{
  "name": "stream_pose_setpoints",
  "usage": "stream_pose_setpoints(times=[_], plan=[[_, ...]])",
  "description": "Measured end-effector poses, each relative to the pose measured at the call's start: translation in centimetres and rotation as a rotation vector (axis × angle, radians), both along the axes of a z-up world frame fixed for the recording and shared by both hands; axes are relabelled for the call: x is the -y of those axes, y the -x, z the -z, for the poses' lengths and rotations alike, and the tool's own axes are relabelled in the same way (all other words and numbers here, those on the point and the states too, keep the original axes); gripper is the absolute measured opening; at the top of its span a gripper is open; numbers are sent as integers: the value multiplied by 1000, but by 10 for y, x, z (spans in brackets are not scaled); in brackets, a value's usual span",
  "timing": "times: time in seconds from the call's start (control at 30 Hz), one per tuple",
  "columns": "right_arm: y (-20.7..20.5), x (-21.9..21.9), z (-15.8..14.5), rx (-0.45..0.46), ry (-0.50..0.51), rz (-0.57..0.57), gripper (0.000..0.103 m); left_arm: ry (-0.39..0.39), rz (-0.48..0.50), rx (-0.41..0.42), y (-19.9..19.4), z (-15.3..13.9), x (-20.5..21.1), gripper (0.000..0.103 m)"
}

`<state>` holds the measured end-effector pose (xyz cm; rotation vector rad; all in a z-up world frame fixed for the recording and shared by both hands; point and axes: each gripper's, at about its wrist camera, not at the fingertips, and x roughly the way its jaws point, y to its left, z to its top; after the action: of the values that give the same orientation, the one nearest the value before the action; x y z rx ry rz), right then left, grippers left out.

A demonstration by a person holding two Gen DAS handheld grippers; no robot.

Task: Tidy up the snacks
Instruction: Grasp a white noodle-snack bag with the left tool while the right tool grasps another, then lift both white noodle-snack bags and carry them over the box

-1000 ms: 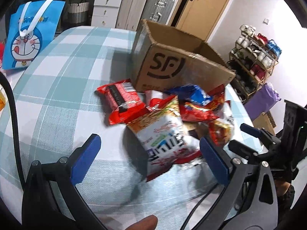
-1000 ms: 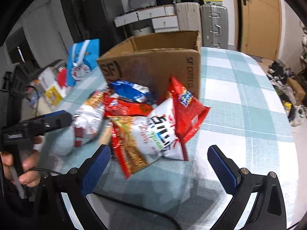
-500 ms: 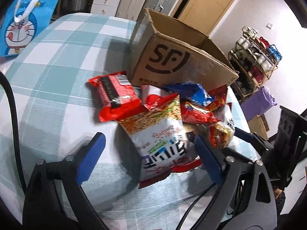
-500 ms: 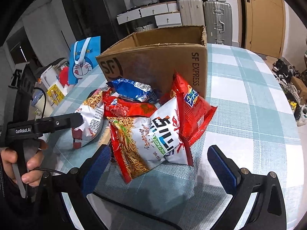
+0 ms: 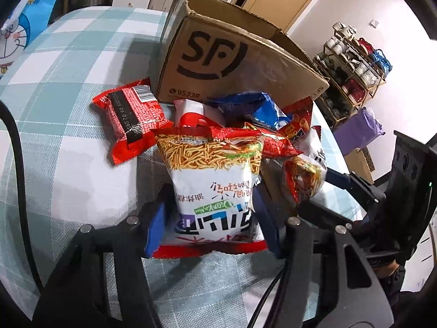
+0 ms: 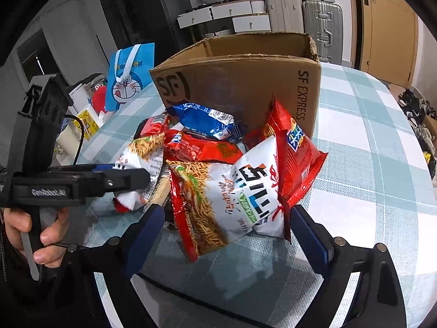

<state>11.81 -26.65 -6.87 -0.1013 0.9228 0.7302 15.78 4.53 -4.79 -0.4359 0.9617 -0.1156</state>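
The white-and-red crinkly noodle-snack bag (image 5: 215, 191) lies at the near edge of a heap of packets on the checked-cloth table (image 5: 68, 164), in front of the brown cardboard SF box (image 5: 232, 63). It sits between the blue pads of the left gripper (image 5: 210, 228), whose jaws are closing around its lower end. A second, similar white-and-red bag (image 6: 240, 205) lies between the wider-apart jaws of the right gripper (image 6: 229, 239), also closing and not yet touching it. Every visible packet is outside the box, so the sorting looks barely begun.
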Motion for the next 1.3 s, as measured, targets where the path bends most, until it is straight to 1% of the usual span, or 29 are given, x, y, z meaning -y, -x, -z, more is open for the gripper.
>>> stream_pose_setpoints(times=[0.1,0.2,0.47,0.53,0.67,0.83,0.9,1.07,1.1,1.13,1.3], plan=[[-2,3,0,-5,-6,10,94,-5,1,13,4,-1,3,50],[-4,3,1,-6,-1,12,94,-13,-3,19,5,-2,2,48],[-1,-4,3,1,8,5,93,-41,-13,37,12,-3,2,47],[-1,-6,2,13,21,7,91,-45,-13,41,14,-3,1,46],[-1,-8,4,14,43,5,89,-55,-19,47,18,-3,0,46],[5,-7,3,26,56,-6,80,-49,-18,56,24,-2,-1,46],[7,-5,2,25,55,-8,79,-49,-16,57,25,-2,-1,46],[9,-4,1,12,62,1,79,-47,-13,58,25,-2,-3,46],[10,-5,2,11,67,0,81,-48,-14,57,25,-2,-3,46],[10,-7,2,15,76,-1,83,-47,-15,56,25,-2,-3,46],[11,-10,3,25,91,-7,83,-50,-14,56,25,-1,-4,46]])
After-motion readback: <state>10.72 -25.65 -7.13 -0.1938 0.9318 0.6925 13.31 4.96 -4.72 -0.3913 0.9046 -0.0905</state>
